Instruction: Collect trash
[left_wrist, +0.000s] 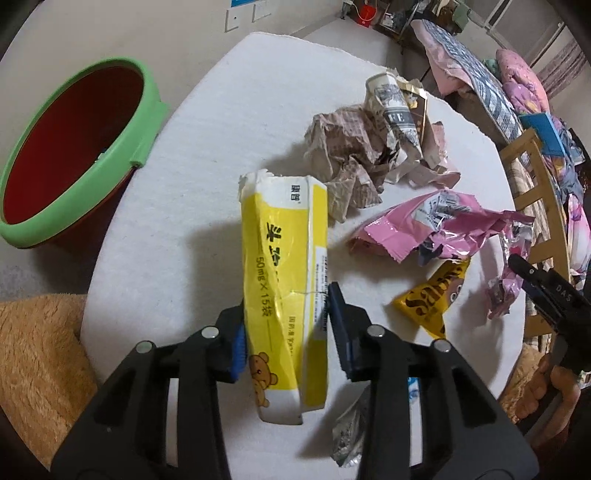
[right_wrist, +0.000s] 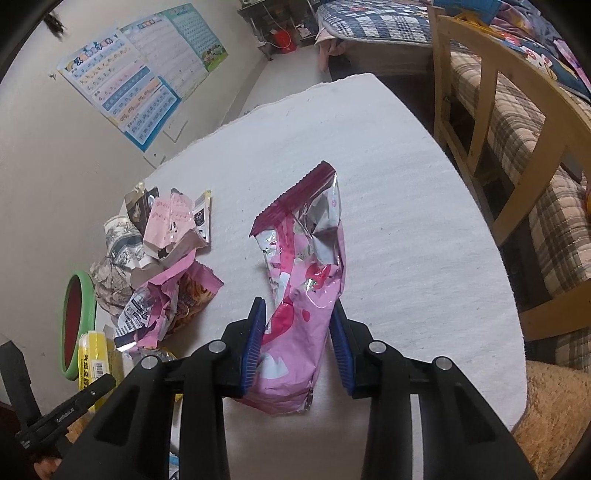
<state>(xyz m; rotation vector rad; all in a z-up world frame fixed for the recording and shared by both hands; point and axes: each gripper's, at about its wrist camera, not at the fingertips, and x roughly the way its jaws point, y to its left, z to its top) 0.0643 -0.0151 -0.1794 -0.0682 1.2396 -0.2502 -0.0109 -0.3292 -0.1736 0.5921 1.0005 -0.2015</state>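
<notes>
Left gripper (left_wrist: 286, 328) clenched on the yellow carton (left_wrist: 284, 280), near table edge; right gripper (right_wrist: 297, 341) pinching the pink foil wrapper (right_wrist: 303, 291) (light, crinkly, slippery): grip mid-body, the carton likely crushes.

White-covered table (left_wrist: 207, 155), strewn with trash
Crumpled paper (left_wrist: 343, 155) at one o'clock, pink wrapper (left_wrist: 424, 229) at three, yellow packet (left_wrist: 428, 302) at four.

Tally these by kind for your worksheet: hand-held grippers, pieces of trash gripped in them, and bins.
Hand-held grippers: 2, the left hand-held gripper and the right hand-held gripper
Gripped trash: 2, the yellow carton and the pink foil wrapper
Bins: 1, the green-rimmed bin
Total: 5
</notes>
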